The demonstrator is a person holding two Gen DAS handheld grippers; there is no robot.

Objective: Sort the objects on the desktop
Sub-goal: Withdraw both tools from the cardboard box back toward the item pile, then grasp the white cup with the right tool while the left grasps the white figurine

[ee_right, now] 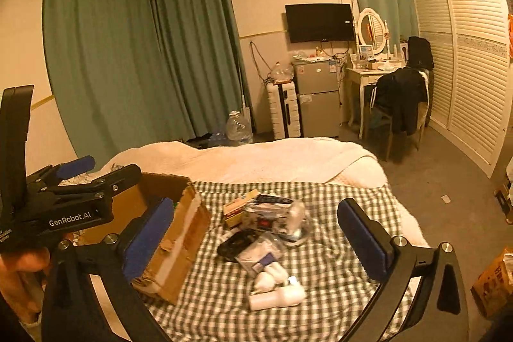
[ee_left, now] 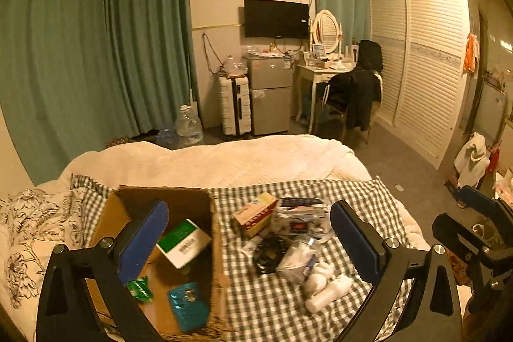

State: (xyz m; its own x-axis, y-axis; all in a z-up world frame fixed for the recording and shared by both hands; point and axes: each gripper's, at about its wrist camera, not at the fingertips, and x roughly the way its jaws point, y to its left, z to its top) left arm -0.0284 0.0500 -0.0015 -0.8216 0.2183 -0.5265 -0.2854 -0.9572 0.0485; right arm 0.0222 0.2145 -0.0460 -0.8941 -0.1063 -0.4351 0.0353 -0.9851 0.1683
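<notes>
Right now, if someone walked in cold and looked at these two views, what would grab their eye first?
Probably the open cardboard box on the bed's left side, already holding a green-and-white carton, a teal packet and a small green packet. Right of it, a jumble still lies on the checkered cloth: a red-and-cream box, a black cable coil and a white bottle. Both hand-held grippers, left and right, frame this with open, empty jaws.

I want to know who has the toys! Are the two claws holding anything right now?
No. The left gripper and the right gripper are both wide open with nothing between their pads.
</notes>
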